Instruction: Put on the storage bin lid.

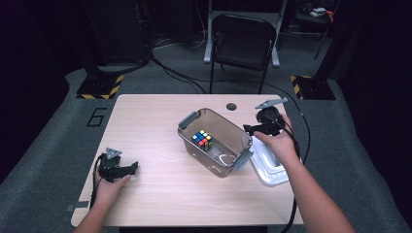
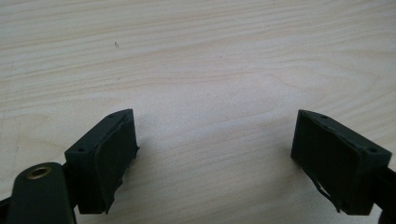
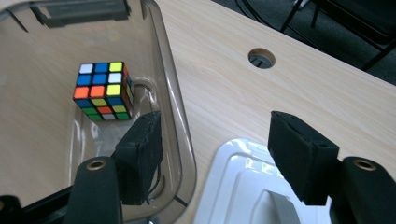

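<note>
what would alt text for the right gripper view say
The right gripper hangs open over the edge of a clear plastic bin, one jaw inside the wall and one outside above a white lid lying on the wooden table. A scrambled puzzle cube sits on the bin's floor, and a round cable hole shows in the table beyond.

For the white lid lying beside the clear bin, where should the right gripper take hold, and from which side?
Probably the lid's raised edge on the side away from the bin, approached from above: it lies flat on the table, its inner edge tucked against the bin's end. The right gripper hovers open over that end, one jaw across the bin's rim.
</note>
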### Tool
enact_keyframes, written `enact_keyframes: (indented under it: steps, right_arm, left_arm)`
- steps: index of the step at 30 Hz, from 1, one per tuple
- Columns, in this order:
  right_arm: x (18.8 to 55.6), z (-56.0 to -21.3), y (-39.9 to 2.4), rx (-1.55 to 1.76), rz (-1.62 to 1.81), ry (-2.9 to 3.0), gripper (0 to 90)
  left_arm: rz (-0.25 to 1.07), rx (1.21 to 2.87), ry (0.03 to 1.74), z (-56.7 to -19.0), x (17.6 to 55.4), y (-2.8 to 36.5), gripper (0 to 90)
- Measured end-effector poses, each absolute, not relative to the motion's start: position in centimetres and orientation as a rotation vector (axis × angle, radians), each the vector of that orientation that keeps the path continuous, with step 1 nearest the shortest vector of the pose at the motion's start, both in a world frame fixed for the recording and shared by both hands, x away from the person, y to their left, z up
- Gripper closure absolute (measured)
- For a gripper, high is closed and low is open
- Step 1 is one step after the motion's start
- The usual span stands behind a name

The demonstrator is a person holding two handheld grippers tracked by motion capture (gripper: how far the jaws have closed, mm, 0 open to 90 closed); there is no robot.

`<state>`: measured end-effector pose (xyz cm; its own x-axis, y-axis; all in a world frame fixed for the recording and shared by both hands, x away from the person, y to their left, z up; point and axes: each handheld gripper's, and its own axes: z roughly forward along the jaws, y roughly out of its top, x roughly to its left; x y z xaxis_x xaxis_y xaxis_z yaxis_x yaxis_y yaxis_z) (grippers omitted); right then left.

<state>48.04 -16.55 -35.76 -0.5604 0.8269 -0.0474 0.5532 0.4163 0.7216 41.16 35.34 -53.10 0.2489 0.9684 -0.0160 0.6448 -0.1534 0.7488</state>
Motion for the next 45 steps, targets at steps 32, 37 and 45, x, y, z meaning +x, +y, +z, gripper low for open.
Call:
enact_keyframes:
  steps: [32,37,45]
  right_arm:
    - [47.3,-38.2,-20.3,1.290,0.918,2.195,37.2]
    - [47.3,-38.7,-20.8,1.307,0.920,2.184,37.4]
    - [47.3,-39.8,-21.8,1.345,0.910,2.161,39.4]
  left_arm:
    - [0.644,1.880,1.469,-53.1,41.2,35.3,14.0]
    - [0.644,1.880,1.469,-53.1,41.2,35.3,14.1]
    - [0.644,1.880,1.469,-53.1,41.2,35.3,14.1]
